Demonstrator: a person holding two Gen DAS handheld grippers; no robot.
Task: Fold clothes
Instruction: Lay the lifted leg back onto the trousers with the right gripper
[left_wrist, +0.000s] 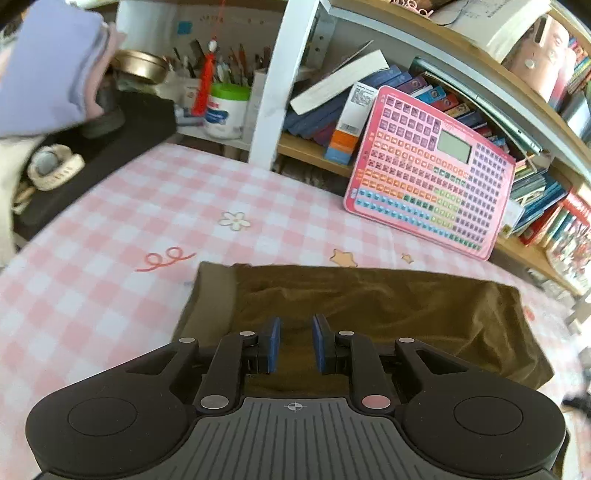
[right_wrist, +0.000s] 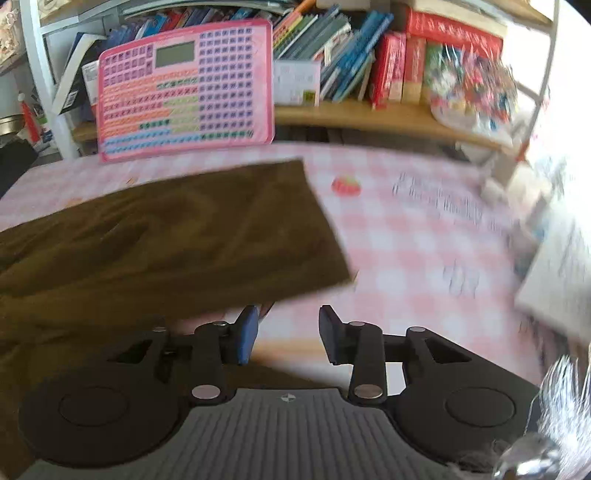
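Note:
A dark olive-brown garment (left_wrist: 369, 306) lies folded into a rectangle on the pink checked tablecloth (left_wrist: 110, 236). My left gripper (left_wrist: 295, 341) hovers over its near edge, jaws partly open with nothing between the blue pads. In the right wrist view the same garment (right_wrist: 166, 229) fills the left half, and its right corner ends just ahead of my right gripper (right_wrist: 288, 332). That gripper is open and empty over the cloth (right_wrist: 406, 240) beside the garment's near right edge. This view is blurred by motion.
A pink button toy tablet (left_wrist: 432, 170) leans against the bookshelf behind the table; it also shows in the right wrist view (right_wrist: 184, 88). Folded lilac clothes (left_wrist: 48, 66) sit far left above a dark box (left_wrist: 122, 133). Books (right_wrist: 388, 62) line the shelf. White objects (right_wrist: 554, 258) crowd the right.

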